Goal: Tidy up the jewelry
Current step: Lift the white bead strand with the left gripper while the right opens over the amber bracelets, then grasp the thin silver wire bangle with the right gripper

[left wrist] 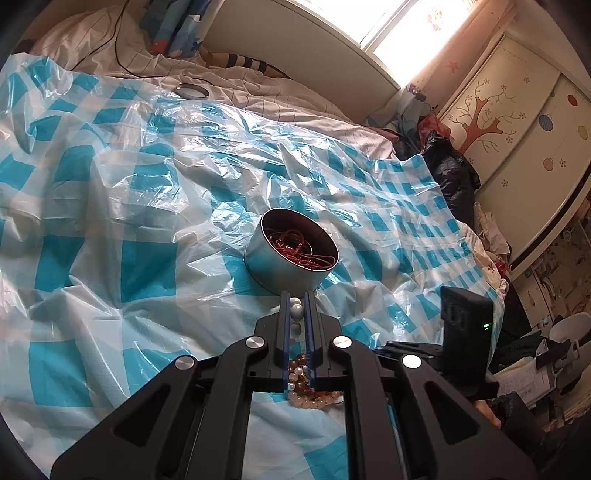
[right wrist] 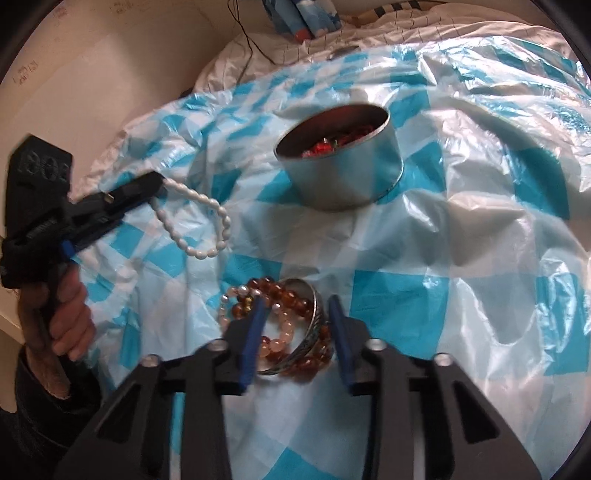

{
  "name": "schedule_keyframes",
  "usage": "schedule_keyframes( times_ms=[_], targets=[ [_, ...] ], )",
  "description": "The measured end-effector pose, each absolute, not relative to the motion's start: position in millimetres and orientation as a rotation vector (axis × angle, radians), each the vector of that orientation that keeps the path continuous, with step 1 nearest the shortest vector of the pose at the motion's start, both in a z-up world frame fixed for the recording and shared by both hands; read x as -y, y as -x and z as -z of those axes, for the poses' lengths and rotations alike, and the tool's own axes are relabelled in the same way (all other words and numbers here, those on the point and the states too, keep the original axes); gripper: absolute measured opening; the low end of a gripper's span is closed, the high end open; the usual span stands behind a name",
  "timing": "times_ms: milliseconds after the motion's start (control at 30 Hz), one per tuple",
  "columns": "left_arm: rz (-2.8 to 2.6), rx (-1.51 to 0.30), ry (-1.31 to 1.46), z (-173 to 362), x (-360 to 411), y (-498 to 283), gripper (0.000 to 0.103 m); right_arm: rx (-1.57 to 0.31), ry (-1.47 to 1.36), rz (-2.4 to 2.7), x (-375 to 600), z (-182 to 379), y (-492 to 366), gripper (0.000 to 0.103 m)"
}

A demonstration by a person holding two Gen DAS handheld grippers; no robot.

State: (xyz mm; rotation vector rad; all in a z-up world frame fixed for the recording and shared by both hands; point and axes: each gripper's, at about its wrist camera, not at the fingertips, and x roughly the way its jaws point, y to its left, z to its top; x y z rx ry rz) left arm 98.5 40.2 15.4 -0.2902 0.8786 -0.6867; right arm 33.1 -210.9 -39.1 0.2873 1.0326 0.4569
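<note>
Left wrist: blue-checked plastic sheet point(left wrist: 129, 229) covering bed point(left wrist: 280, 96).

Window point(left wrist: 391, 33) blown out, plastic sheet point(left wrist: 229, 147) glare, rt view blurry, fisheye edges

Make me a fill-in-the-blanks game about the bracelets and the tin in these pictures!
1. The left gripper is shut on the ____ bead bracelet.
2. The round tin holds ____ cords.
3. The right gripper is ____ above the bracelet pile.
4. The tin stands on a blue-and-white ____ plastic sheet.

Missing words: white; red; open; checked
</note>
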Motion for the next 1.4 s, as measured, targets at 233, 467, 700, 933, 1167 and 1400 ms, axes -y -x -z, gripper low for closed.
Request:
schedule_keyframes(
  times_ms=[233,467,700,933,1167,1400],
  targets=[
    [0.685,-0.88,0.29,-15,-40,-99,0.006,-1.023,-0.286,-0.447,207,40,-34,0.014],
    [0.68,-0.884,0.292,-15,-40,-99,0.006,-0.858,-0.35,-0.541,218,8,-21,0.01],
    [0.672,-0.887,0.295,-13,-40,-100,0.006,-0.701,-0.371,-0.63,230,-27,-6,0.004],
    [0.674,-0.887,0.295,-14,-40,-100,0.006,-0.926,-0.324,-0.583,222,4,-19,0.008],
    [0.676,-0.889,0.295,-12,-38,-100,0.006,-0.945,-0.077,-0.648,175,11,-4,0.03],
    [0.675,-0.886,0.3,-13,-39,-99,0.006,-0.968,0.106,-0.605,146,30,-7,0.029]
  ],
)
